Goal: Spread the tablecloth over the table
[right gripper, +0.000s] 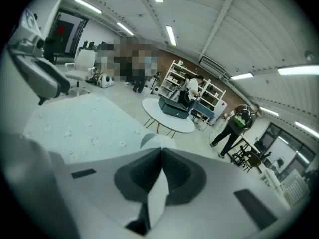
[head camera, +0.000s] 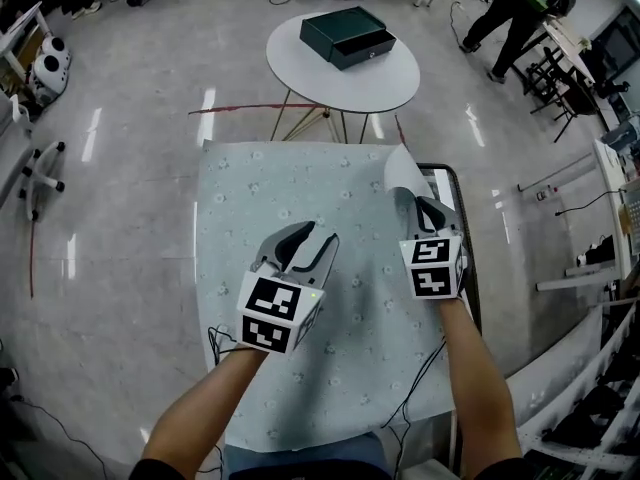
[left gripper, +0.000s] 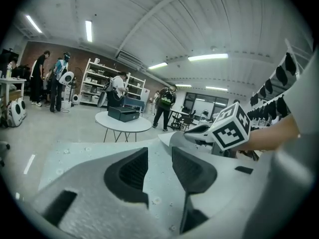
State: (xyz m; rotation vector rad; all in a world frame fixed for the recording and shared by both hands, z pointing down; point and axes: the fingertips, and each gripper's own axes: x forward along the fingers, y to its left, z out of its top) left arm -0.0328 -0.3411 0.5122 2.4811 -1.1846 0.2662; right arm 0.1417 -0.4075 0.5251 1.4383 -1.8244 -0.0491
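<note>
Where it drapes the rectangular desk (head camera: 463,230), the thin pale-blue tablecloth (head camera: 290,188), dotted with small flowers, lies mostly flat, its long axis running away from the person. Its far right corner (head camera: 401,172) stands up in a soft curled fold, pinched between the closed jaws of the right claw (head camera: 424,206). Over the cloth's middle, the left claw (head camera: 314,238) hovers with its ribbed dark pads partly apart and nothing between them.

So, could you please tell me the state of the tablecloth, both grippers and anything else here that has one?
Tablecloth: lying flat, except its far right corner, lifted and curled up.
Right gripper: shut on that corner.
Left gripper: jaws apart, nothing between them, above the cloth.
Dark box: resting flat on the round table.
</note>
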